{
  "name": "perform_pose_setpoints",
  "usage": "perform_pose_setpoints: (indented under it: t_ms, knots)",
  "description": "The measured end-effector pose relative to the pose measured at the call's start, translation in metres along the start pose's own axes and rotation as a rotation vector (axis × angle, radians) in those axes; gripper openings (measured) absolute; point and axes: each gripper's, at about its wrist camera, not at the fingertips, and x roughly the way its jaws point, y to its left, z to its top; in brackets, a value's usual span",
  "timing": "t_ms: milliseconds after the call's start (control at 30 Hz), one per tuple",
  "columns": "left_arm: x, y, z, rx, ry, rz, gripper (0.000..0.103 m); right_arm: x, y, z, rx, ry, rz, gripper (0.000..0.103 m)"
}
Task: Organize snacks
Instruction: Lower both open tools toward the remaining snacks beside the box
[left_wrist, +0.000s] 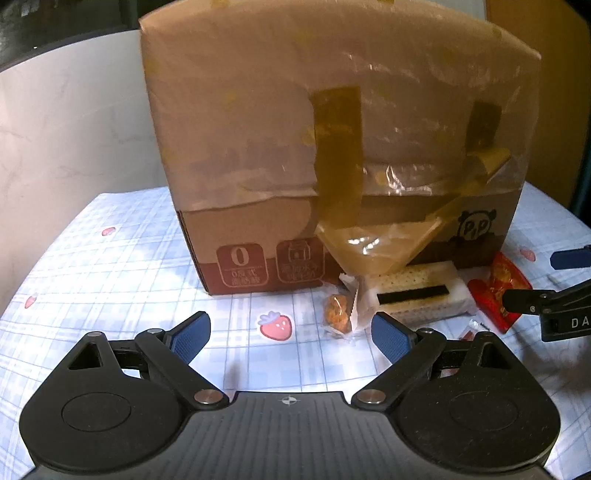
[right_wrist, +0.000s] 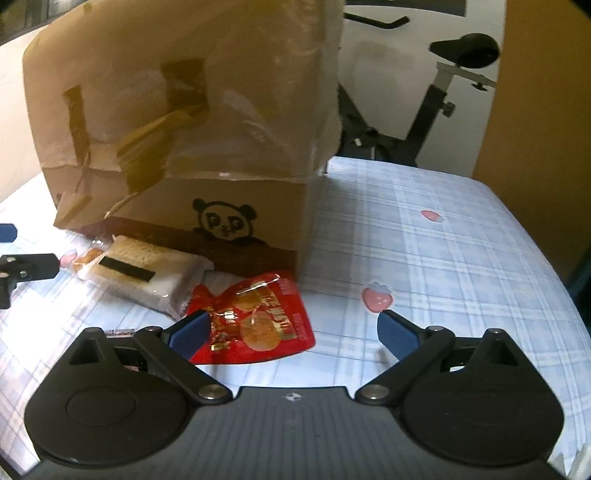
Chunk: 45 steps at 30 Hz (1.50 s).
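A tall cardboard box (left_wrist: 332, 155) wrapped in tape stands on the checked tablecloth; it also shows in the right wrist view (right_wrist: 177, 140). In front of it lie a white cracker pack (left_wrist: 417, 295) (right_wrist: 147, 273), a small clear-wrapped orange snack (left_wrist: 338, 310) (right_wrist: 86, 256) and a red snack pouch (left_wrist: 498, 288) (right_wrist: 255, 317). My left gripper (left_wrist: 291, 336) is open and empty, just short of the orange snack. My right gripper (right_wrist: 293, 334) is open and empty, its left finger over the red pouch's edge.
The tablecloth (left_wrist: 110, 258) has strawberry prints (left_wrist: 275, 325). A small red-and-white wrapper (left_wrist: 471, 330) lies near the left gripper's right finger. An exercise bike (right_wrist: 436, 110) stands behind the table. The table's right edge (right_wrist: 554, 280) is near.
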Motion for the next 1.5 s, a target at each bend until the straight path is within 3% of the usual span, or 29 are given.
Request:
perform_pose_setpoints:
  t_ms: [267, 433, 733, 900, 1233, 1500]
  knots:
    - [0.018, -0.001, -0.005, 0.000, 0.040, -0.014, 0.095, 0.021, 0.003, 0.003, -0.036, 0.075, 0.025, 0.099]
    - [0.029, 0.006, -0.008, -0.032, 0.077, -0.026, 0.095, 0.028, -0.006, 0.003, 0.026, 0.107, 0.046, 0.103]
    - [0.044, 0.017, -0.015, -0.073, 0.114, -0.063, 0.095, 0.027, -0.009, -0.004, 0.070, 0.046, 0.032, 0.103]
    - [0.047, 0.016, -0.016, -0.060, 0.117, -0.058, 0.096, 0.029, -0.005, -0.001, 0.029, 0.069, 0.027, 0.103]
    - [0.047, 0.013, -0.017, -0.062, 0.111, -0.053, 0.097, 0.022, -0.013, -0.006, 0.130, 0.015, 0.059, 0.103]
    - [0.045, 0.013, -0.018, -0.061, 0.105, -0.051, 0.097, 0.020, -0.010, -0.003, 0.091, 0.046, 0.067, 0.103]
